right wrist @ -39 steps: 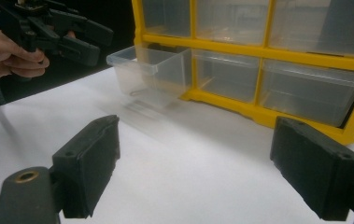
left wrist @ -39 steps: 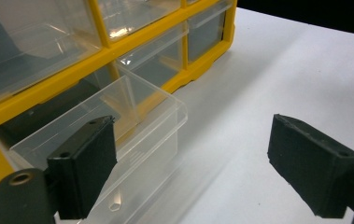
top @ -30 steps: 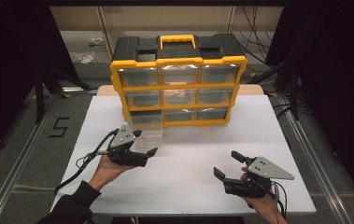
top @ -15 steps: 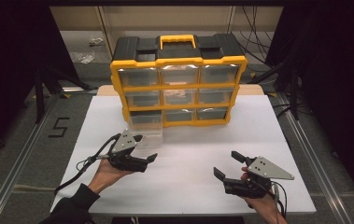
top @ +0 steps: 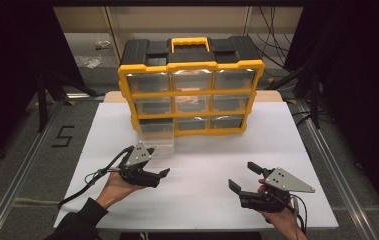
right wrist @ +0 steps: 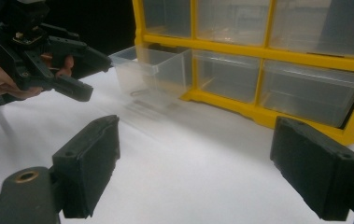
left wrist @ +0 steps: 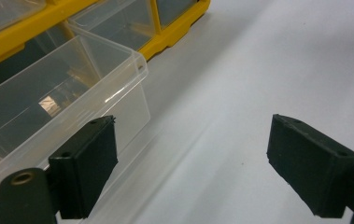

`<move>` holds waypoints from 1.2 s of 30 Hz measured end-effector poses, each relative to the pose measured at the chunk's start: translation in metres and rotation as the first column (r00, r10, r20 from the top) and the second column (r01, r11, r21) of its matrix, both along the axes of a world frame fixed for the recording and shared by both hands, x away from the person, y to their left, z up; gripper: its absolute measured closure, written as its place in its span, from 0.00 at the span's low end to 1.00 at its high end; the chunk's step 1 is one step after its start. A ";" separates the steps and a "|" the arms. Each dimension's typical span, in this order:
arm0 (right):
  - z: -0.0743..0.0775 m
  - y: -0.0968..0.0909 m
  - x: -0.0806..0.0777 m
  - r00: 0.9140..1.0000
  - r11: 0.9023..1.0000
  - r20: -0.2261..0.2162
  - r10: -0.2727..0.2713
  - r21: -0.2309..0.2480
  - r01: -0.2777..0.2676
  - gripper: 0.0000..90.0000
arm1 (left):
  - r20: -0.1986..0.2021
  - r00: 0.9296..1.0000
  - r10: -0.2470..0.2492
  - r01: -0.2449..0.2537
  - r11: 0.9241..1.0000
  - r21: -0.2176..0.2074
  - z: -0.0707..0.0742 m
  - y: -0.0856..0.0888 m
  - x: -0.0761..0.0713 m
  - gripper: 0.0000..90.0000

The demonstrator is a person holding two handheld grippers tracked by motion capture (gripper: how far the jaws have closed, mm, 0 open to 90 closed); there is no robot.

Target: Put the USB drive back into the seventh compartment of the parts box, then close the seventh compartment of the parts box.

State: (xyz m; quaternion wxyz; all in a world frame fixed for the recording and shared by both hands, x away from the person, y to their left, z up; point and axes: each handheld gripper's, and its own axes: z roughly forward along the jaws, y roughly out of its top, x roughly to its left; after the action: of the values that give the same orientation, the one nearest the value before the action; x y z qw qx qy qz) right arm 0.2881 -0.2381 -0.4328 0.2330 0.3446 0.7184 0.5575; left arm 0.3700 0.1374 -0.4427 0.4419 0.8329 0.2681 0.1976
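Observation:
A yellow and black drawer cabinet (top: 192,90) stands at the back middle of the white table (top: 212,155). Its clear bottom-left drawer (top: 156,139) is pulled out toward me. My left gripper (top: 158,161) is open just in front of that drawer, with nothing between its fingers. In the left gripper view the open drawer (left wrist: 62,93) lies behind the left finger (left wrist: 88,163), and the gripper (left wrist: 192,126) spans bare table. My right gripper (top: 244,176) hovers open at the front right. From the right gripper view (right wrist: 195,126) I see the drawer (right wrist: 151,67), the cabinet (right wrist: 268,53) and the left gripper (right wrist: 95,77).
The other clear drawers (top: 192,102) sit closed in the cabinet. A cable (top: 84,182) trails from the left gripper toward the table's front left edge. Dark floor with metal rails (top: 22,165) flanks the table on both sides.
My left gripper has drawn back a little from the pulled-out drawer toward the person. The drawer and the right gripper have stayed where they were.

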 end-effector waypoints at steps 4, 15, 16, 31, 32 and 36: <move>0.000 0.000 0.000 1.000 1.000 -0.003 -0.001 0.001 0.001 0.19 | -0.006 1.000 0.003 -0.003 1.000 -0.003 -0.002 0.001 0.001 0.17; 0.000 0.000 0.000 1.000 1.000 -0.004 0.000 0.001 0.000 0.19 | -0.009 1.000 0.023 -0.022 1.000 0.014 -0.005 0.004 0.005 0.19; 0.000 0.001 0.000 1.000 1.000 -0.004 0.000 0.002 0.000 0.19 | -0.008 1.000 0.024 -0.024 1.000 0.017 -0.006 0.004 0.005 0.20; 0.000 0.001 0.001 1.000 1.000 -0.004 0.000 0.002 0.000 0.19 | 0.002 0.999 0.049 -0.049 0.998 0.040 -0.011 0.007 0.009 0.51; 0.000 0.001 0.001 1.000 1.000 -0.004 0.001 0.001 -0.001 0.19 | 0.001 0.999 0.051 -0.051 0.998 0.043 -0.012 0.007 0.010 0.55; 0.000 0.001 0.000 1.000 1.000 -0.003 0.001 0.000 -0.001 0.19 | 0.010 0.998 0.068 -0.068 0.996 0.050 -0.013 0.006 0.012 0.66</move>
State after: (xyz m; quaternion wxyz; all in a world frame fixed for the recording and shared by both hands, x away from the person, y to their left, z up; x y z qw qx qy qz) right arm 0.2886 -0.2374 -0.4332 0.2317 0.3452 0.7190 0.5569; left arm 0.3823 0.1434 -0.4558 0.4147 0.8335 0.2894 0.2227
